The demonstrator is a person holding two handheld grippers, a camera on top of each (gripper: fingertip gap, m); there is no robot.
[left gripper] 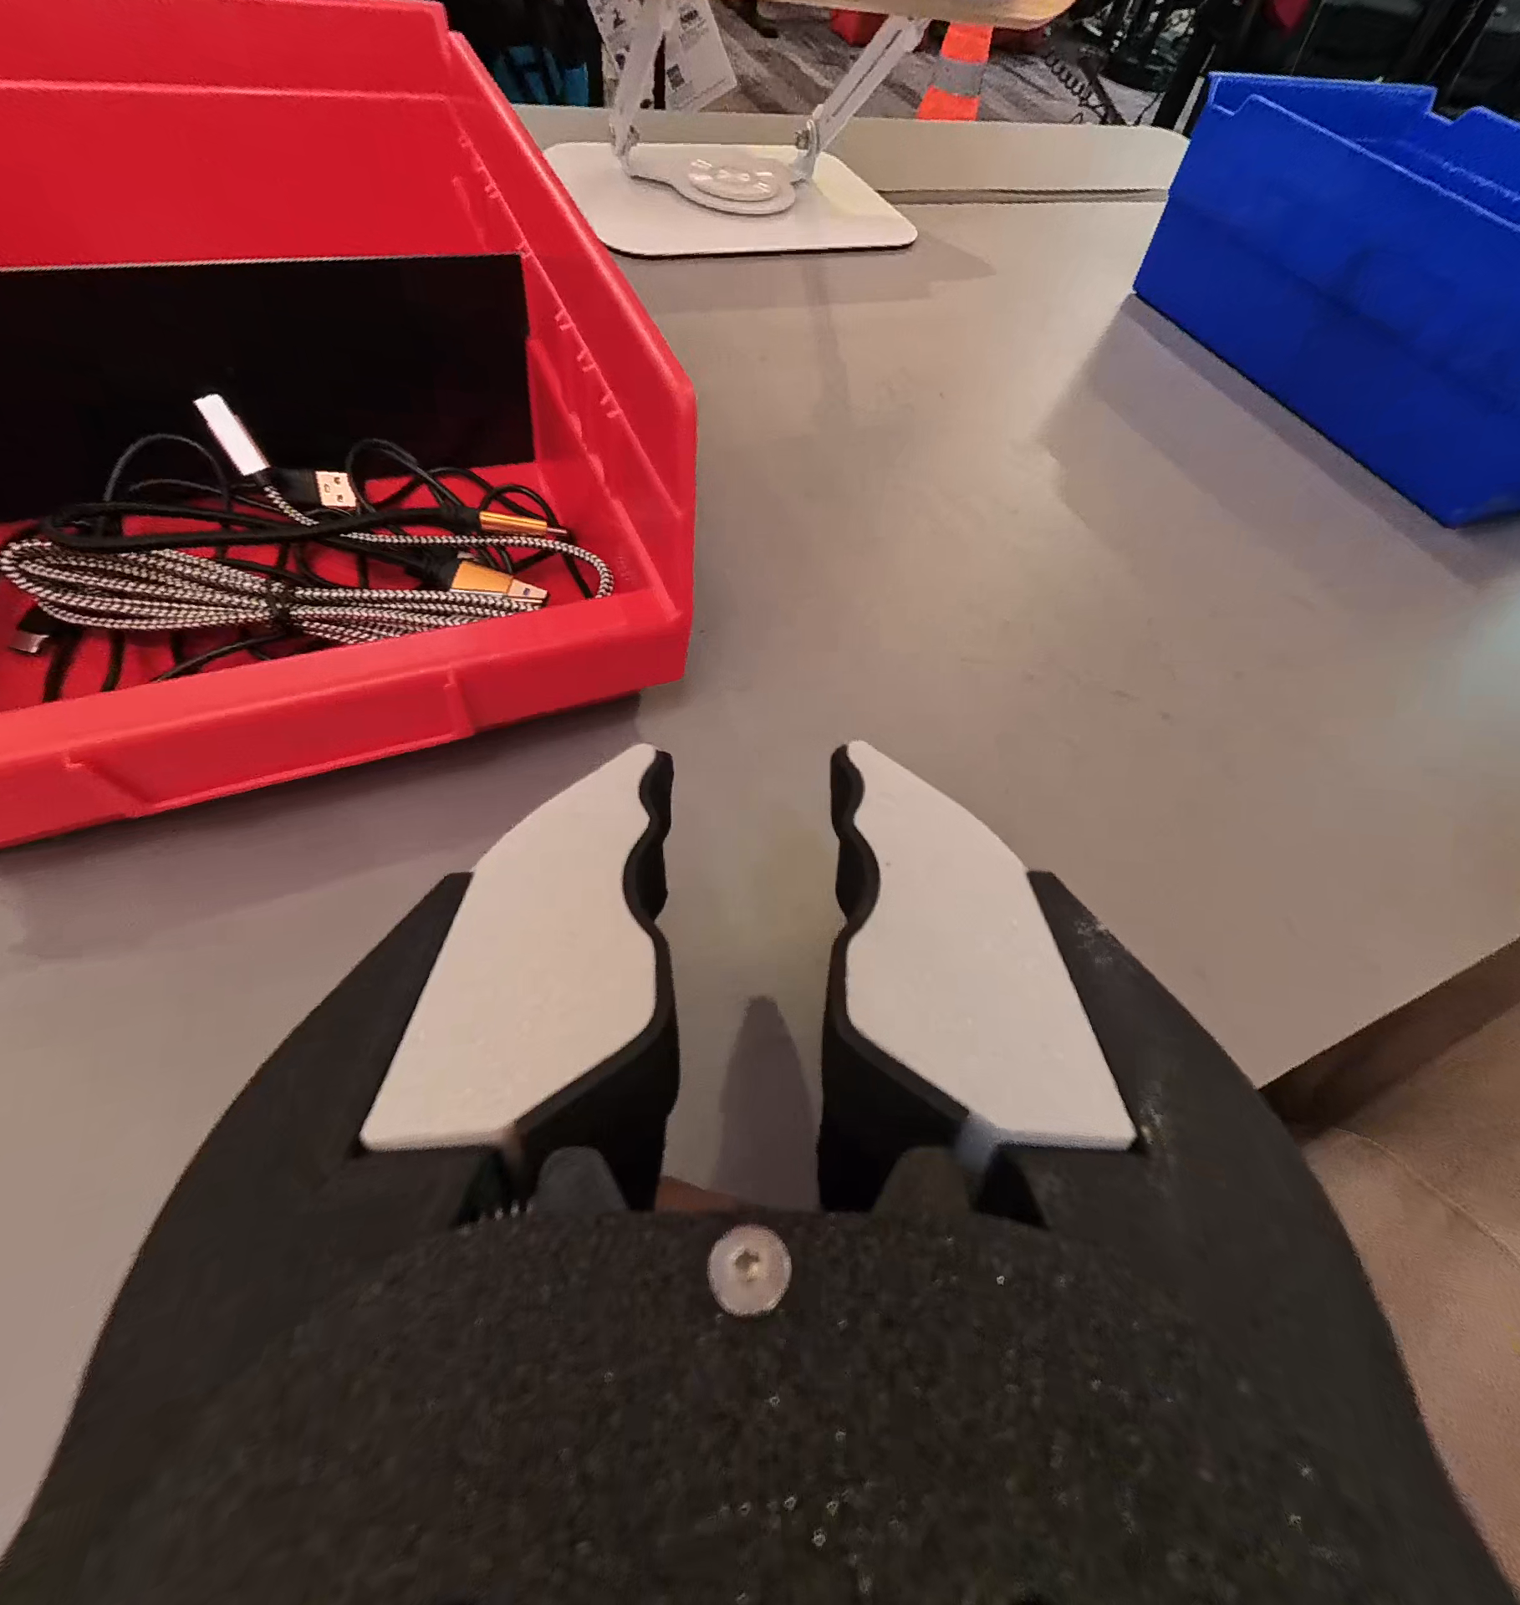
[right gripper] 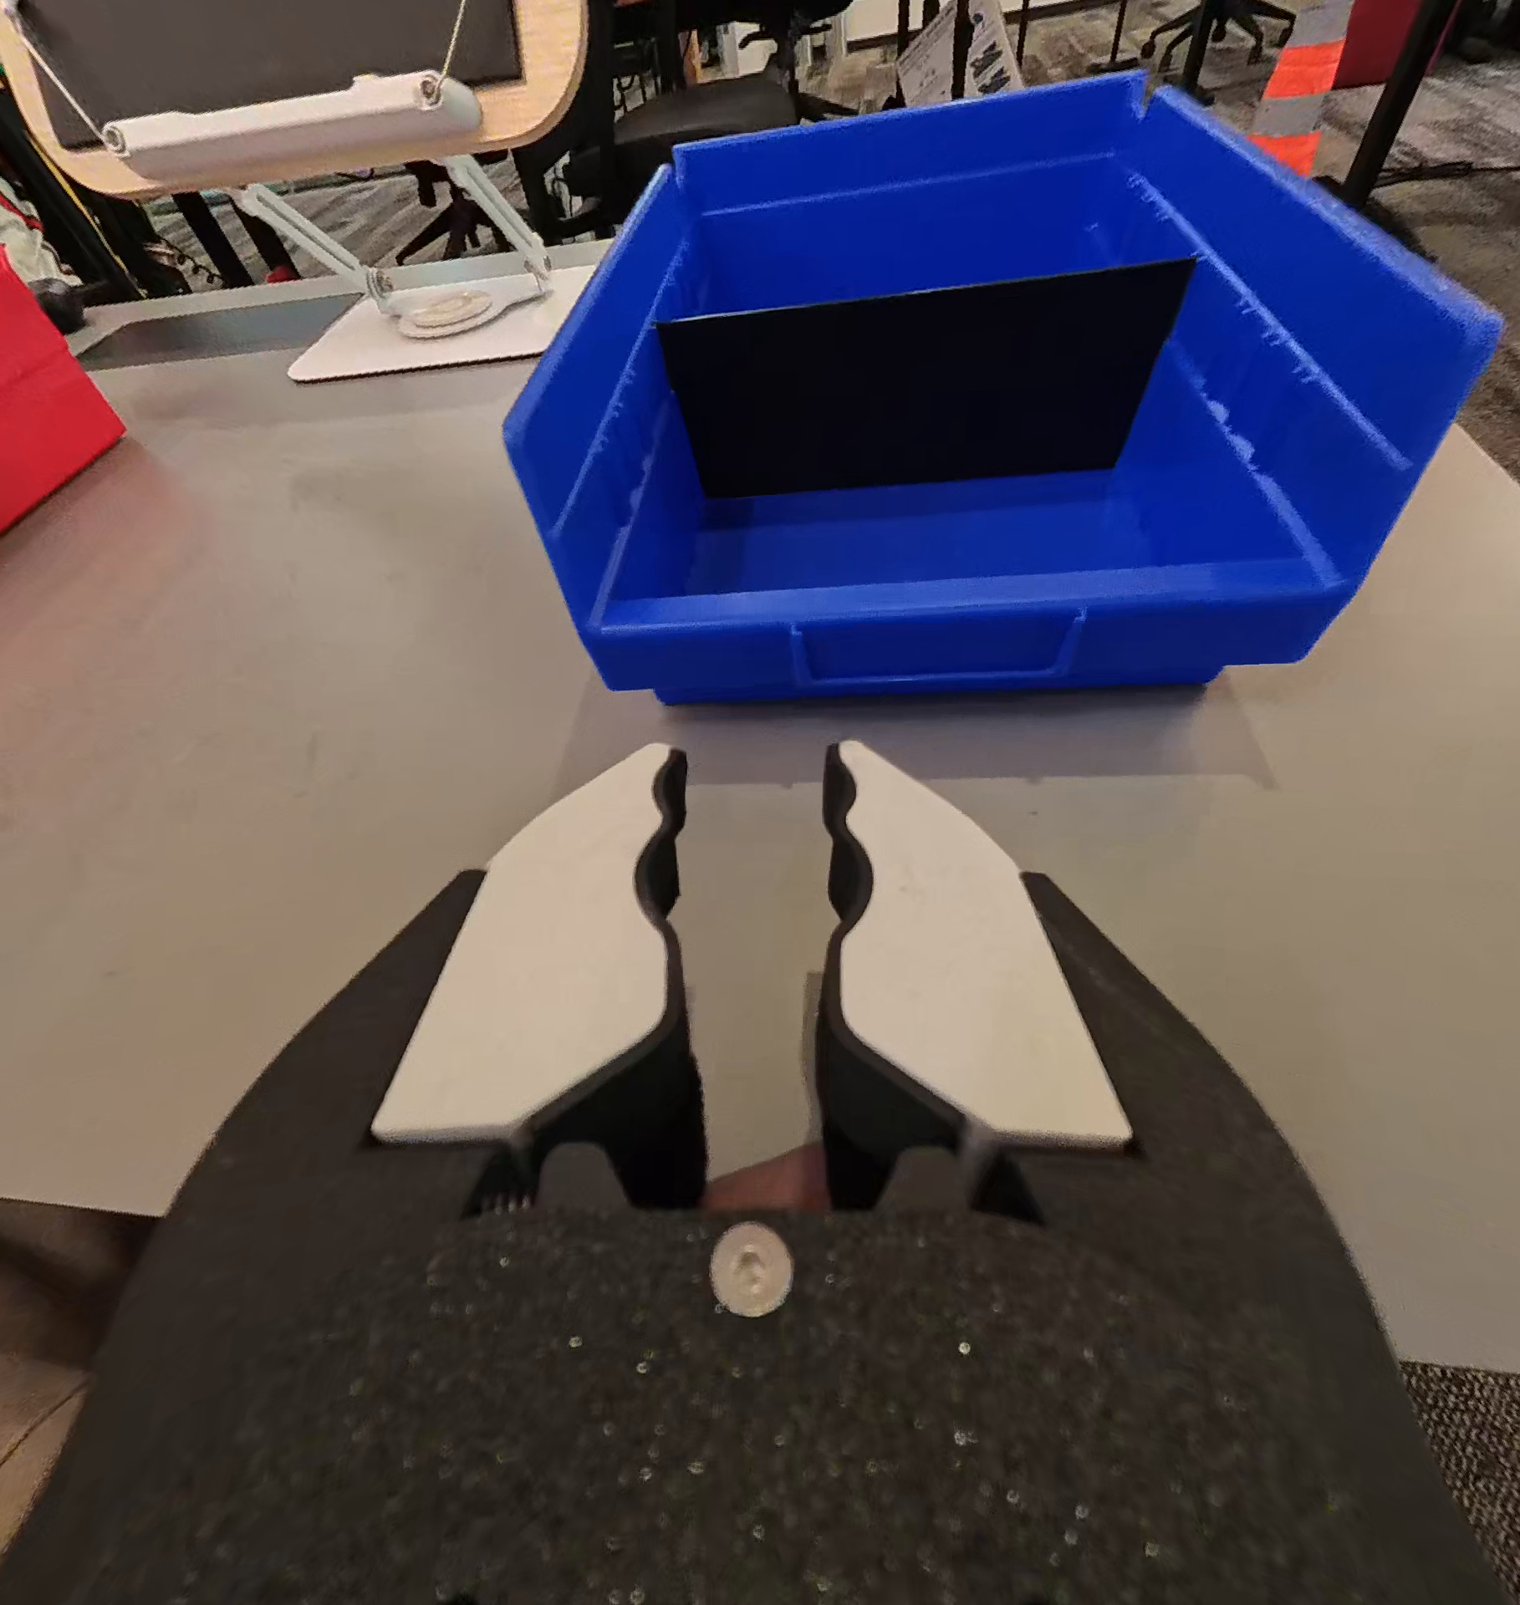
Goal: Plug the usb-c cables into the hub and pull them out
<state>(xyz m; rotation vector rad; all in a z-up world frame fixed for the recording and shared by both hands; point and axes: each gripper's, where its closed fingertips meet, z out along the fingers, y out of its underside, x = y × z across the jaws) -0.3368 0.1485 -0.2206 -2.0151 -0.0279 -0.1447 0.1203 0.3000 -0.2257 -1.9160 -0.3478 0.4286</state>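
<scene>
Step in hand, as we judge it: the start, with nothing yet picked up. We find no hub in either view, so where it sits we cannot tell.

Grippers, two. Left gripper (left gripper: 750,764) hovers over the bench (left gripper: 956,564), fingers (left gripper: 557,938) parted and holding nothing. Right gripper (right gripper: 755,764) likewise, parted and holding nothing, pointed at the blue bin (right gripper: 939,643).

Bins, two. Red bin (left gripper: 322,721) lies left of the left gripper; blue bin lies well apart to the right. Each carries one black divider (right gripper: 913,391). We see nothing in the blue bin's front compartment.

Cables (left gripper: 287,564), one tangle in the red bin's front compartment: black and braided grey-white leads. We count at least four plug ends, silver and gold; an exact cable count we cannot give.

White stand (left gripper: 730,195), one, at the far edge of the bench.

Next move, in our judgement: the left gripper must swing into the red bin and close on a single plug end without dragging the whole tangle.
</scene>
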